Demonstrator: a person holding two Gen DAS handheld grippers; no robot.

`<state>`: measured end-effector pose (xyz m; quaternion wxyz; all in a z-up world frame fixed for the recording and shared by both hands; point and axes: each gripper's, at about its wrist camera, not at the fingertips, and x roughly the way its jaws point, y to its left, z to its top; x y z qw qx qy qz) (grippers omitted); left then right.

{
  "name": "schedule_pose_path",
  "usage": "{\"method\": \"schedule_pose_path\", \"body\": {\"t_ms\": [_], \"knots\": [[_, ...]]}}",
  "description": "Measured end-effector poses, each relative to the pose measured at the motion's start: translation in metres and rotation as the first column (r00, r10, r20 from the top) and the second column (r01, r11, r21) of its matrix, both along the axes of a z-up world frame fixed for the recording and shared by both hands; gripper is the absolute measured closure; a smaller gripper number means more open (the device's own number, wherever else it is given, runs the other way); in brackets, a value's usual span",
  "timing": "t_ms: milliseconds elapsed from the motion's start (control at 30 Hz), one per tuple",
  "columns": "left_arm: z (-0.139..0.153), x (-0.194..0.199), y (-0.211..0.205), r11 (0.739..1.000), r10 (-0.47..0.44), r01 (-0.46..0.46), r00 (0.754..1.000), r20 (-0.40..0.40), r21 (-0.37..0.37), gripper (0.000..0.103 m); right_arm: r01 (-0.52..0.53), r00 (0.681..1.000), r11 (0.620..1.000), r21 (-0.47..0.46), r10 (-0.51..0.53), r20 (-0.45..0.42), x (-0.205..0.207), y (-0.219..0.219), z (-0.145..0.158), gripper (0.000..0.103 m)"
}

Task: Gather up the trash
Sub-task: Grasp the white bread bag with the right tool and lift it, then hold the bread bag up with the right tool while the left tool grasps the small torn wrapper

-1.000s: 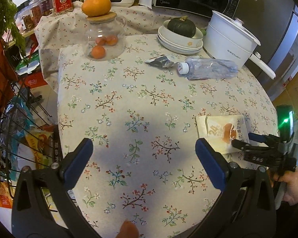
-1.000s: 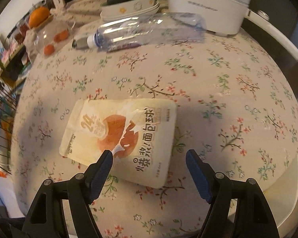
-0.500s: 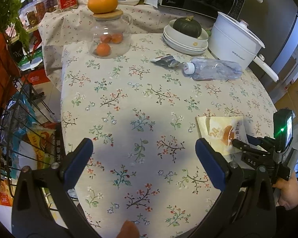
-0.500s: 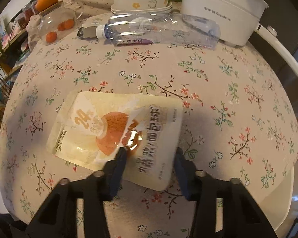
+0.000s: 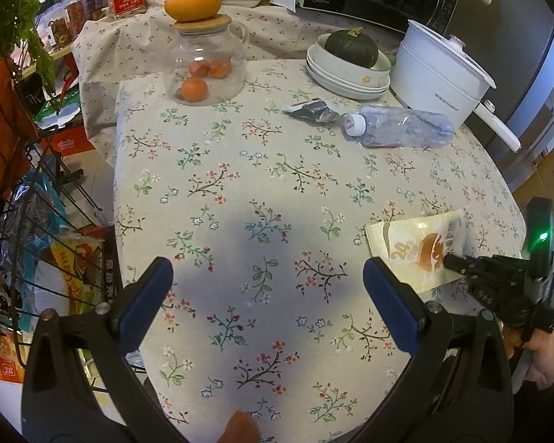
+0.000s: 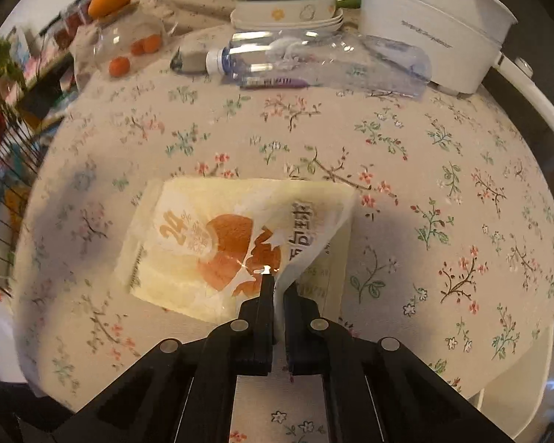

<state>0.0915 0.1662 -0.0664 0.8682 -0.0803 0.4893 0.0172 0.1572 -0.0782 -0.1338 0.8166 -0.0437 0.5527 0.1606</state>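
A cream snack wrapper (image 6: 218, 243) with an orange print lies near the table's right front edge; it also shows in the left wrist view (image 5: 417, 247). My right gripper (image 6: 279, 291) is shut on its near edge, which is pinched up into a fold. A crushed clear plastic bottle (image 5: 399, 129) and a crumpled dark foil wrapper (image 5: 310, 110) lie further back on the floral tablecloth. My left gripper (image 5: 267, 291) is open and empty above the table's front part.
A glass jar (image 5: 205, 74) holding small oranges, with a big orange on its lid, stands at the back left. Stacked white bowls (image 5: 347, 74) with a green squash and a white electric pot (image 5: 439, 74) stand at the back right. A wire basket (image 5: 26, 243) of packets is left of the table.
My right gripper went from open around the snack wrapper's near edge to shut on it, folding the edge up. My left gripper stayed open and shifted little.
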Motion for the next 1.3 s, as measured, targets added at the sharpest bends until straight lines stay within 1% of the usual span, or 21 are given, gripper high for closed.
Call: {"method": "schedule_pose_path", "body": {"t_ms": [167,333,500,567,600,633,667,733,800,933,967,1100,1200,1233,1300], "knots": [[0.000,0.001,0.001,1.000,-0.001,0.001,1.000,0.003,-0.005,0.001,0.026,0.999,0.998,0.049,-0.027,0.026,0.001,-0.016,0.018,0.098],[0.001,0.002,-0.004,0.999,-0.025,0.025,1.000,0.010,-0.023,0.001,0.061,0.995,0.992,0.109,-0.068,0.068,0.001,-0.035,0.045,0.098],[-0.001,0.026,-0.012,0.998,-0.066,0.067,0.998,0.020,-0.023,0.001,0.100,0.984,0.982,0.158,-0.121,0.131,-0.001,-0.062,0.076,0.098],[-0.002,0.041,-0.019,0.994,-0.110,0.109,0.993,0.043,0.027,0.001,0.117,0.980,0.977,0.177,-0.143,0.141,-0.001,-0.074,0.085,0.098],[-0.004,0.051,-0.023,0.988,-0.138,0.135,0.989,0.054,0.070,0.006,0.123,0.977,0.975,0.183,-0.151,0.148,-0.001,-0.080,0.088,0.098],[-0.006,0.060,-0.025,0.984,-0.159,0.153,0.985,0.062,0.094,0.009,0.130,0.975,0.974,0.186,-0.160,0.155,-0.001,-0.085,0.091,0.098],[-0.010,0.071,-0.028,0.980,-0.178,0.170,0.982,0.069,0.103,0.015,0.135,0.973,0.972,0.190,-0.166,0.159,-0.001,-0.091,0.093,0.098],[-0.021,0.094,-0.034,0.972,-0.208,0.197,0.975,0.083,0.126,0.020,0.145,0.971,0.971,0.191,-0.176,0.161,0.000,-0.102,0.094,0.098],[-0.032,0.113,-0.038,0.961,-0.252,0.238,0.963,0.096,0.140,0.024,0.159,0.970,0.970,0.187,-0.188,0.154,0.000,-0.111,0.092,0.098],[-0.049,0.147,-0.049,0.925,-0.343,0.314,0.933,0.114,0.212,0.024,0.196,0.966,0.963,0.186,-0.223,0.133,0.003,-0.133,0.087,0.098],[-0.050,0.153,-0.051,0.917,-0.354,0.329,0.932,0.082,0.224,0.024,0.202,0.965,0.962,0.186,-0.228,0.131,0.004,-0.136,0.087,0.098],[-0.051,0.176,-0.061,0.875,-0.441,0.401,0.891,0.106,0.273,0.024,0.217,0.963,0.959,0.182,-0.240,0.119,0.007,-0.146,0.084,0.098],[-0.054,0.189,-0.066,0.848,-0.492,0.450,0.865,0.100,0.280,0.025,0.225,0.964,0.958,0.177,-0.246,0.105,0.010,-0.149,0.081,0.098],[-0.056,0.193,-0.068,0.839,-0.508,0.467,0.857,0.092,0.280,0.026,0.227,0.963,0.958,0.175,-0.247,0.103,0.010,-0.150,0.080,0.098],[-0.062,0.197,-0.071,0.825,-0.527,0.489,0.847,0.073,0.283,0.040,0.231,0.963,0.958,0.172,-0.251,0.101,0.012,-0.151,0.079,0.098]]}}
